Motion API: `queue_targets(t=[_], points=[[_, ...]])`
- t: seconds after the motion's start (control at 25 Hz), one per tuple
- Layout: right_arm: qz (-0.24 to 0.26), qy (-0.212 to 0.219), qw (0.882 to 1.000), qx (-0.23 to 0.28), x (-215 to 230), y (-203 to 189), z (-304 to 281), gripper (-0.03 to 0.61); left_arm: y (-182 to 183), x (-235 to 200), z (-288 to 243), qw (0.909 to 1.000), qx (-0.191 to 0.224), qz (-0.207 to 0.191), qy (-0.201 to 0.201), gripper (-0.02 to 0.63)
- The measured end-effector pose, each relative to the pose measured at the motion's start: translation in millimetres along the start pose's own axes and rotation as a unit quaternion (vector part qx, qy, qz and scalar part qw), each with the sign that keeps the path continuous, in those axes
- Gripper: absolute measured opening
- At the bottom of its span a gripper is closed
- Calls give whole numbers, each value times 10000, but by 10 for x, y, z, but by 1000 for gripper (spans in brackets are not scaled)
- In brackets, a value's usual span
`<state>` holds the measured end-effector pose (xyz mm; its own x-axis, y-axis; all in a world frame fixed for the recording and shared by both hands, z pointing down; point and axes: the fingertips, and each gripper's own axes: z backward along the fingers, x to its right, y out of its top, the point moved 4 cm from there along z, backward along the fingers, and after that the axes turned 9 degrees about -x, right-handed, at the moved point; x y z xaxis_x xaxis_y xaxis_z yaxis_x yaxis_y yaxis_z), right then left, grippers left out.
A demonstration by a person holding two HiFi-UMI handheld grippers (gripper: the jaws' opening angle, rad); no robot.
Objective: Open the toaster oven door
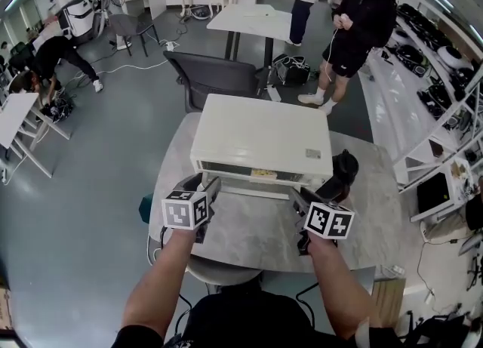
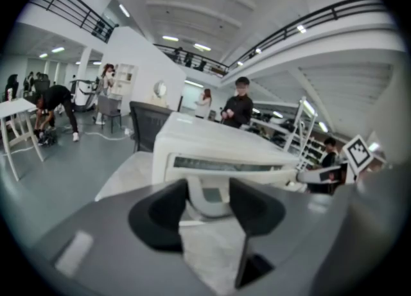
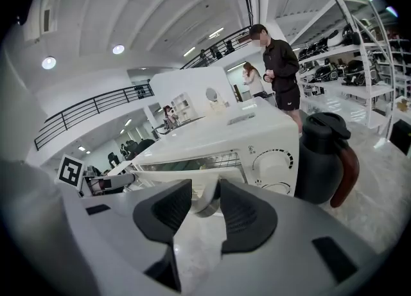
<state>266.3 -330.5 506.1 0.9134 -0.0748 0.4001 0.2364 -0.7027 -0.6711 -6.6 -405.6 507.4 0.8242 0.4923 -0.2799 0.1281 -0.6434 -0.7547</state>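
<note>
A white toaster oven [image 1: 260, 131] stands on a pale marble table [image 1: 249, 233], its front towards me. Its white door handle [image 1: 253, 187] runs along the door's top edge. My left gripper [image 1: 212, 186] is at the handle's left end. In the left gripper view the handle's curved end piece [image 2: 209, 193] fills the gap between the black pads [image 2: 160, 214]. My right gripper [image 1: 299, 195] is at the handle's right end, beside the control knobs [image 3: 275, 160]. There the handle [image 3: 207, 198] is pinched between the pads [image 3: 241, 214].
A black thermos jug [image 1: 345, 167] stands close to the oven's right side, next to my right gripper. A grey chair [image 1: 215, 75] is behind the table. A person [image 1: 358, 22] stands farther back, and shelving [image 1: 453, 112] lines the right wall. A teal object [image 1: 146, 208] sits below the table's left edge.
</note>
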Motion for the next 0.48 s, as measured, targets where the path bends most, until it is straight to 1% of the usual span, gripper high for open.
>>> queue_targets(t=[0.12,0.32,0.48], points=[[-52,25,10000,-14,-19,-89,42,130,-92,19,57,10000,-6,17,20,218],[-322,139,9993,-93,-12,-284,87,138,-262,57,130,9998,-121,-126,59,218],[-378,90,9991,-187,-20,-426,119,140,-405,68,175,9997,-210,-144,-10,219]])
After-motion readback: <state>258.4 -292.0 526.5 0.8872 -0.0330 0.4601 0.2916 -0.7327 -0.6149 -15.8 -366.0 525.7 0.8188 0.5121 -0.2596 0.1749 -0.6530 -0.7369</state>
